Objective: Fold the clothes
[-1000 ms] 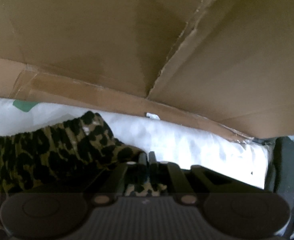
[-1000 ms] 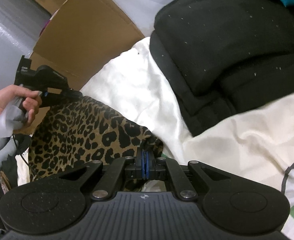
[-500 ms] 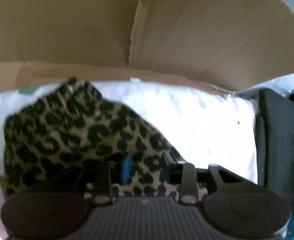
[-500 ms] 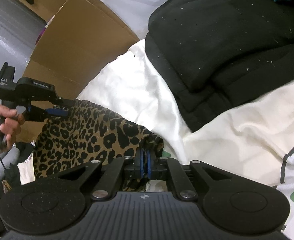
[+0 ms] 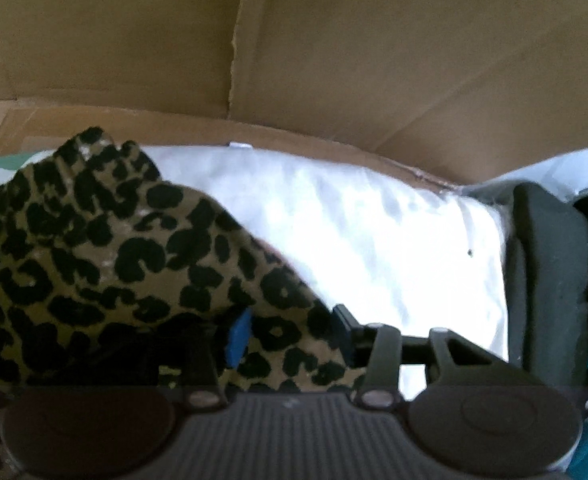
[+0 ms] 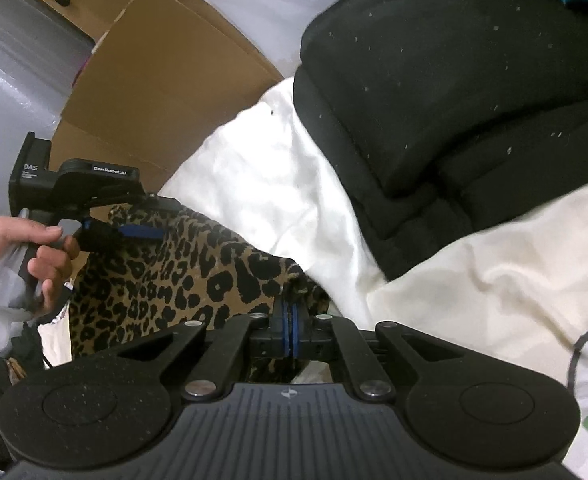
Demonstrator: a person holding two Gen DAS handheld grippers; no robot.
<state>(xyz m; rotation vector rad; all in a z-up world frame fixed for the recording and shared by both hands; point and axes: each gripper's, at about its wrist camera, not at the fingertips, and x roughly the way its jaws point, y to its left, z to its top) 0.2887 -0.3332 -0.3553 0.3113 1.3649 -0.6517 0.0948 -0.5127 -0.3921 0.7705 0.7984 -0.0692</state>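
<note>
A leopard-print garment (image 5: 113, 248) lies on white fabric (image 5: 374, 232), in front of a cardboard sheet. My left gripper (image 5: 289, 330) points steeply down over it and its jaws are opening. The cloth lies between and under the fingers, and the pads do not press on it. In the right wrist view a hand holds that left gripper (image 6: 153, 220) at the far edge of the leopard garment (image 6: 181, 276). My right gripper (image 6: 289, 332) is shut on the garment's near corner, which bunches up at the blue pads.
A folded black garment (image 6: 454, 100) sits on the white fabric (image 6: 261, 200) at the upper right, and its edge (image 5: 546, 280) shows in the left wrist view. A cream garment (image 6: 494, 280) with green print lies at right. Flattened cardboard (image 6: 153, 80) rises behind.
The left gripper's jaws went from shut on the leopard cloth's edge to apart, letting it go. It shifted over the garment, which now fills more of its view. The right gripper kept its pinch.
</note>
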